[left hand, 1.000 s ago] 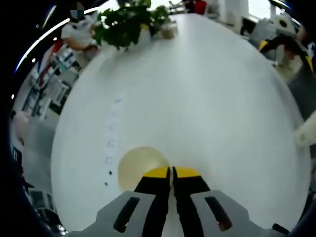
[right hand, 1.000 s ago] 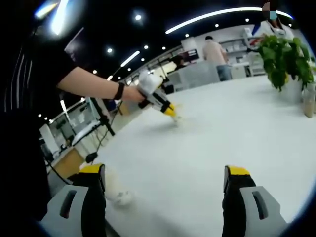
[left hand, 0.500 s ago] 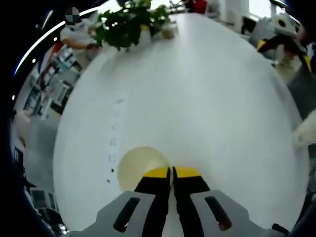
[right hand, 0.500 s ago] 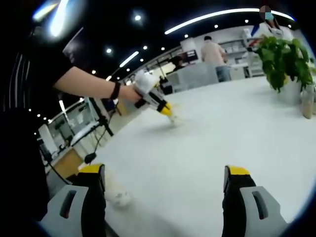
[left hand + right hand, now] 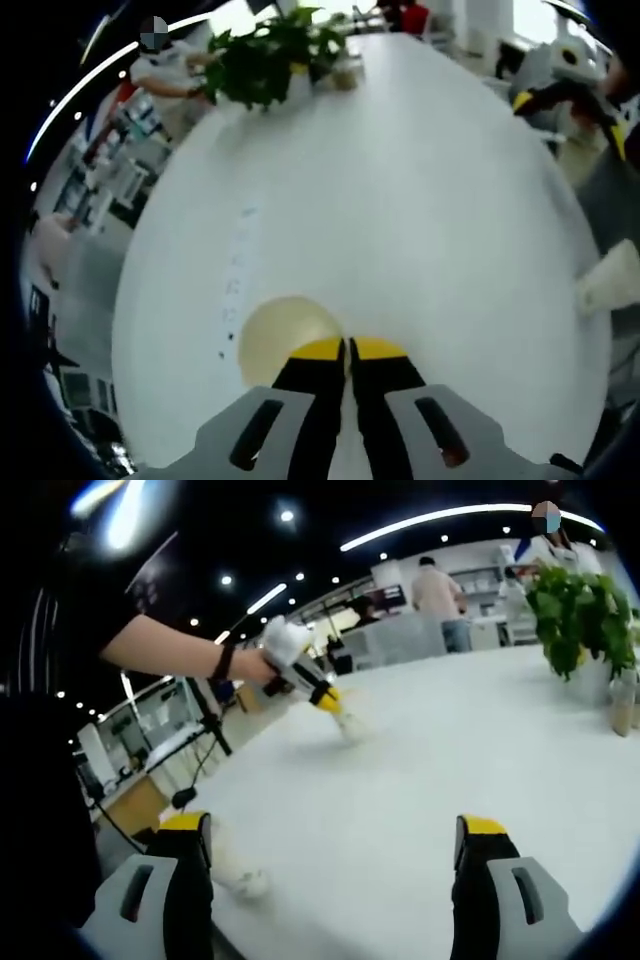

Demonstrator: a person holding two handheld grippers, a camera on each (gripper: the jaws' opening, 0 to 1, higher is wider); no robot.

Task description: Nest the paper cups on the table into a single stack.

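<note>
With my left gripper (image 5: 347,347) pinching the paper cup (image 5: 283,338) rim, I'd carry it level toward the second cup (image 5: 607,285) at 3 o'clock, right gripper (image 5: 335,842) spread.

Bench (image 5: 400,200) surface: plain white, with a short row of small dark marks to one side. Paper cup (image 5: 285,335) at the left gripper (image 5: 348,350): cream interior, pale rim. Left gripper: grey body, black fingers (image 5: 318,372), yellow tips. Right gripper (image 5: 335,845): same grey, black and yellow scheme. Second cup (image 5: 607,290) at the bench edge: white. Potted plant (image 5: 270,60): dark green leaves, white pot. Person's sleeve (image 5: 70,630): black; wristband (image 5: 228,663) black.
</note>
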